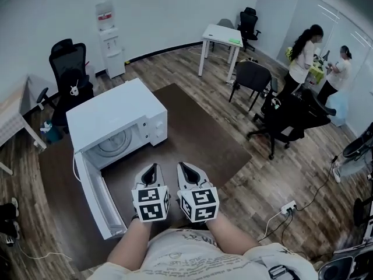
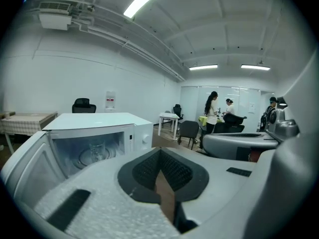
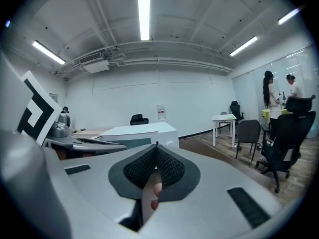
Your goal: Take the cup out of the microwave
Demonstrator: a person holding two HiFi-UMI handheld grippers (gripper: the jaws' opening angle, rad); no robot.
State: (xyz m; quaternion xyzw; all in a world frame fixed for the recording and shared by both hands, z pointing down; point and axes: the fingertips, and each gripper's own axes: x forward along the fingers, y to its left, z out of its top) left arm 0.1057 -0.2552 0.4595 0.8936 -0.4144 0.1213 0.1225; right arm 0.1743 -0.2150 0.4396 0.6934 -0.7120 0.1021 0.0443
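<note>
The left gripper point(image 1: 152, 170) and the right gripper point(image 1: 186, 169) are held side by side just in front of the person's body, close together but apart, both pointing forward over the brown tabletop point(image 1: 204, 150). In each gripper view the jaws meet at their tips, and nothing is held between them. At far left, the microwave door point(image 1: 96, 200) stands swung fully open beside the left gripper. The white microwave point(image 1: 116, 112) sits ahead and to the left of both grippers, with its open cavity facing the person. The cup point(image 2: 97, 151), a clear glass, stands upright on the turntable point(image 1: 118, 142) inside the cavity, with its long axis vertical. It is not discernible in the head view. The control panel point(image 1: 157, 124) lies to the right of the cavity. The cup lies forward and left of both sets of jaws and well apart from them. The left gripper is the nearer one and looks into the cavity. Judgement: the task has not started, and the jaws must be parted before either gripper enters the cavity.
</note>
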